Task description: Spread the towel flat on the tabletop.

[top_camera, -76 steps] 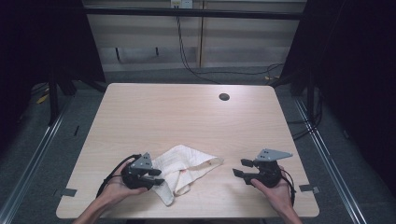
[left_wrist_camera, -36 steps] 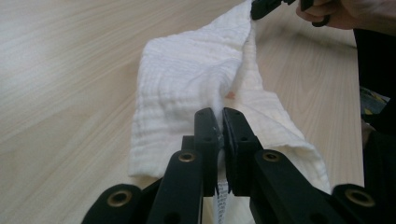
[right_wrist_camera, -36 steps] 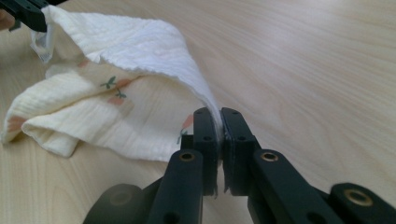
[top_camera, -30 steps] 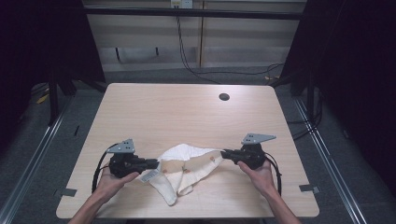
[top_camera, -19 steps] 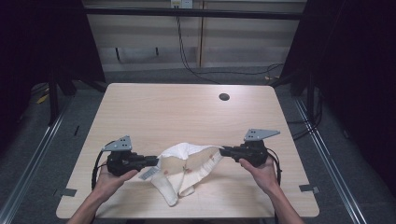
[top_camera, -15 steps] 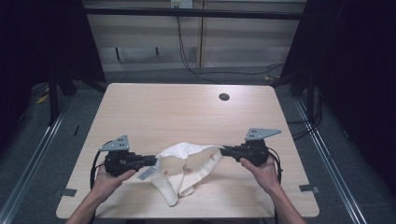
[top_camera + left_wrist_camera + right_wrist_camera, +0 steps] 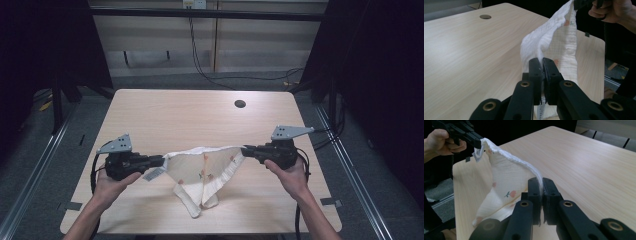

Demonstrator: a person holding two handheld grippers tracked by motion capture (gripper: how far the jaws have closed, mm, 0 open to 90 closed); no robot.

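Far left of the high view: person's left hand (image 7: 112, 182) comes in from the bottom edge, carrying the left gripper (image 7: 161, 161), which points level toward the middle of the desk (image 7: 165, 112). A grey three-cornered plate (image 7: 116, 144) sits on top of it and a black cable loops off its outer side. Its jaws are pressed together on the left corner of the white cloth (image 7: 202, 167); in the left gripper view the fabric edge is pinched flat between the two black jaws of the left gripper (image 7: 542, 65), and a small tag hangs just below them. The cloth is a soft white piece with small flower prints and a ribbed border. Its upper edge spans between the two grippers with a slight sag, above the front half of the desk, while the middle droops in a V; the folded lower ends appear to touch the light wood near the front edge. Right of the cloth, the right gripper (image 7: 245, 150) faces the left one, also level, jaws squeezed shut on the cloth's opposite corner; the right gripper view shows the hem caught between the right gripper (image 7: 541, 185) tips. The right hand (image 7: 290, 172) holds it from below. Farther back, a dark round hole (image 7: 240, 104) sits in the desk.
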